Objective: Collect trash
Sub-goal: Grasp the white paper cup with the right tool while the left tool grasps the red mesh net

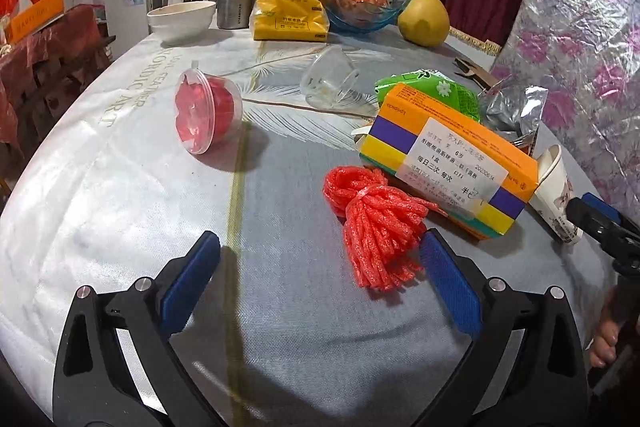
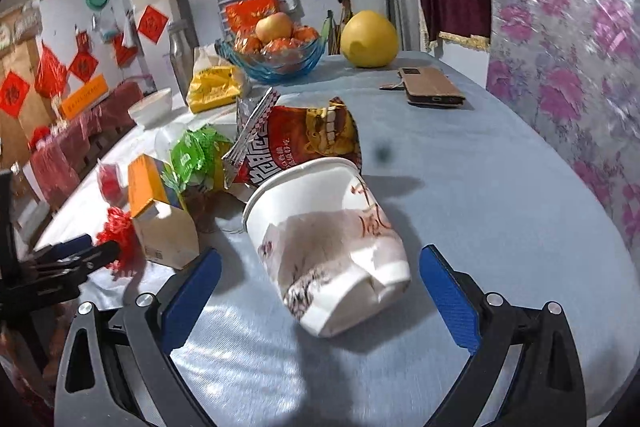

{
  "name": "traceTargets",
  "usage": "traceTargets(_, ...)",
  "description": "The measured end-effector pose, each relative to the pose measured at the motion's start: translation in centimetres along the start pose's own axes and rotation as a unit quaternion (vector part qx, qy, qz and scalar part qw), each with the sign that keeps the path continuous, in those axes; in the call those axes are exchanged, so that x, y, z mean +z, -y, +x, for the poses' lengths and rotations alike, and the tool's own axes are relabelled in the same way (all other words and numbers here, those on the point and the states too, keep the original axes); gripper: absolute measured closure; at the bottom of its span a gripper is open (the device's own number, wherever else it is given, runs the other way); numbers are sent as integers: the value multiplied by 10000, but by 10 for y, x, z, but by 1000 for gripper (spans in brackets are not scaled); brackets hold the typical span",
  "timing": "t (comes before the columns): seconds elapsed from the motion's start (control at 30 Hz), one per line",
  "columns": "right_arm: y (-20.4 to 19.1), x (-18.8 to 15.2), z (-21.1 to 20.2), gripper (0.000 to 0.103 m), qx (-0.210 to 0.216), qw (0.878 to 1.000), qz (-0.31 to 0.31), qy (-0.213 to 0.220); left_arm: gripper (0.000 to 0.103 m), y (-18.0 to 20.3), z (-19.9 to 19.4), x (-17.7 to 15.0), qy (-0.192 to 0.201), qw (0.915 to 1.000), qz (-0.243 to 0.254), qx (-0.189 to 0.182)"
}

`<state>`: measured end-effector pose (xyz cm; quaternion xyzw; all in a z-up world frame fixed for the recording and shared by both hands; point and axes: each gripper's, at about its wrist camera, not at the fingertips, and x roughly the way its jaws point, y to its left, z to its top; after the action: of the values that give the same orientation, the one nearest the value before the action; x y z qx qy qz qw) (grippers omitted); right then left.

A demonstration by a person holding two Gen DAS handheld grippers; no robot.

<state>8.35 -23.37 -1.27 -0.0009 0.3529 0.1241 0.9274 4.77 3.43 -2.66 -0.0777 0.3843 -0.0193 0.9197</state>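
Now R gripper [image 2: 320, 267] wide astride cup [image 2: 328, 243].

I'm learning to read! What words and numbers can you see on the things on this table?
"NORDIC ART" on the tablecloth.
"每日三次 每次", "1盒", "6岁" on the white label of the medicine box.
Red handwriting on the paper cup: too scrawled to read.
Snack bag, yellow bag, green packet: print too small or blurred.
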Motion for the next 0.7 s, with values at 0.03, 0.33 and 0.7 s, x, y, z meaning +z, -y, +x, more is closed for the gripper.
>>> traceTargets(0.03,-2,1,4,6,-63,9999,-91,-35,7,1,0,0,7,10000,29,14)
traceTargets(0.33,0,-19,-27,28,236,9982,225,496,7,9,0,-1,26,9996,251,93)
traceTargets(0.7,9,-39,-46,27,219,9980,435,397,7,5,-5,-3,82,9998,84,164)
